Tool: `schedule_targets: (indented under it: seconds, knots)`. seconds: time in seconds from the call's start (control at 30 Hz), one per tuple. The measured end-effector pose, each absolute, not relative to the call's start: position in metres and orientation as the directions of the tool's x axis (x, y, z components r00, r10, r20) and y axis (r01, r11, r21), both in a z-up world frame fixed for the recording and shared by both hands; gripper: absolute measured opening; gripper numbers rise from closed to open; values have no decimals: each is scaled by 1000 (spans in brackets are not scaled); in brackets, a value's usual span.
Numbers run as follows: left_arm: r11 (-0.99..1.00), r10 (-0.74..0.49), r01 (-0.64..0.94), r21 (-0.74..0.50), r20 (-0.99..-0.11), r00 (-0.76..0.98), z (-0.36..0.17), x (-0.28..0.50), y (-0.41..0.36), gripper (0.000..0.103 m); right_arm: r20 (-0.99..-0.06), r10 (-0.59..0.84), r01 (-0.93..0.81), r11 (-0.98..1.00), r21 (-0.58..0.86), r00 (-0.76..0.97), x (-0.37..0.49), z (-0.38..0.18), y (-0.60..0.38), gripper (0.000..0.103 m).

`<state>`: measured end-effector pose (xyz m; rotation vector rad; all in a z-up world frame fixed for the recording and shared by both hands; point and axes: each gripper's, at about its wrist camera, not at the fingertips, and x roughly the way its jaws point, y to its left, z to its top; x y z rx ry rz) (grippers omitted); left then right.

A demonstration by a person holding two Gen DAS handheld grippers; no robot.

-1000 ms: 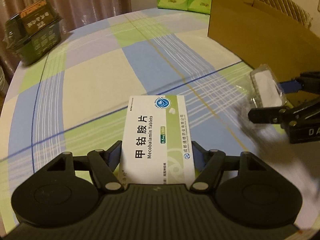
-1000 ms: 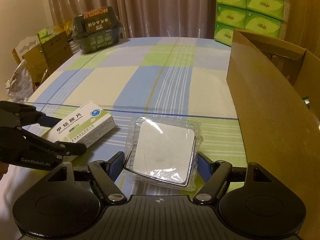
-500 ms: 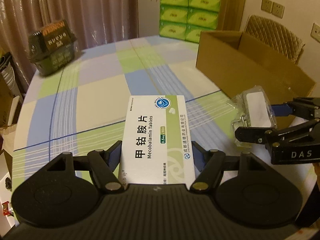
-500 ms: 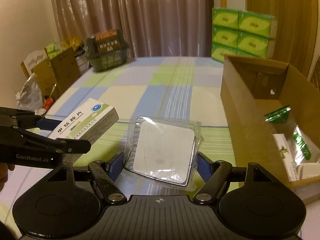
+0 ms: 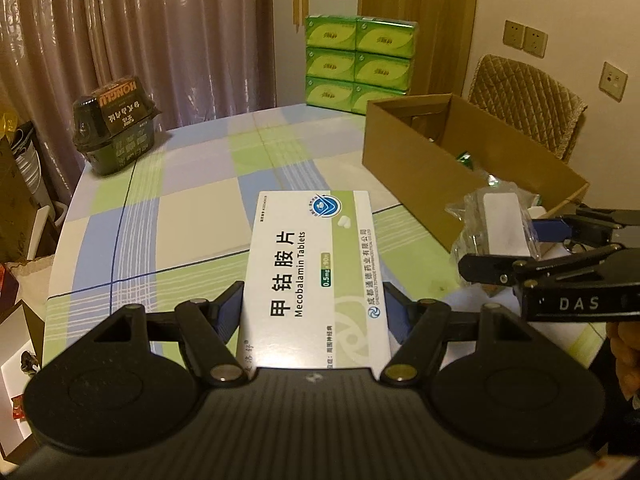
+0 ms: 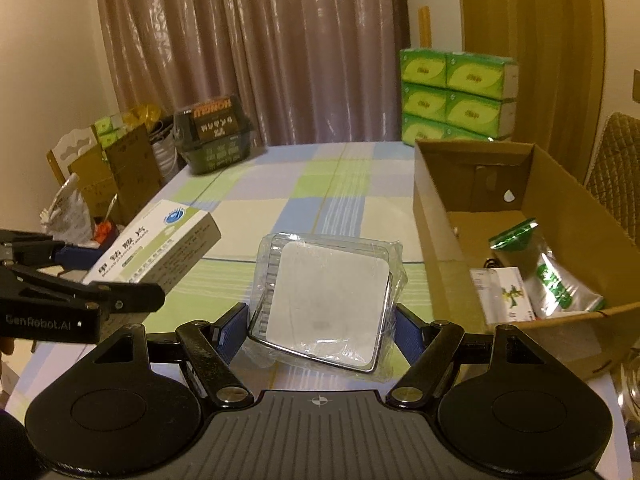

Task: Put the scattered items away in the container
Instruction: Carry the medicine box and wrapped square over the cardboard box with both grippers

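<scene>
My left gripper point(image 5: 314, 312) has its blue fingers point(image 5: 230, 312) clamped on the long sides of a white-and-green cardboard tablet box point(image 5: 314, 276), its long axis running straight ahead. My right gripper point(image 6: 320, 330) clamps a square white pad in crinkly clear wrap point(image 6: 326, 300), lying flat. Both are held above the checked-cloth worktop point(image 5: 192, 216), beside the open brown cardboard box point(image 6: 440, 216).

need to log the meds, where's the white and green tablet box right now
The white and green tablet box is clamped in the left gripper, held above the checked tablecloth, left of the open cardboard box.
</scene>
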<state>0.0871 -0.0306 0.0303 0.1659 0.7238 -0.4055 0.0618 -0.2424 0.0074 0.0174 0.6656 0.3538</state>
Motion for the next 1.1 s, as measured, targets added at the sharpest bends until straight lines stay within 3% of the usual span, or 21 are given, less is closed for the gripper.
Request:
schedule_targets:
  seconds: [1.1]
  knots:
    - [845,-407,535,7,-640,651,51,60,-129,67,-513,240,-170,969,180,824,34,54,-345,73]
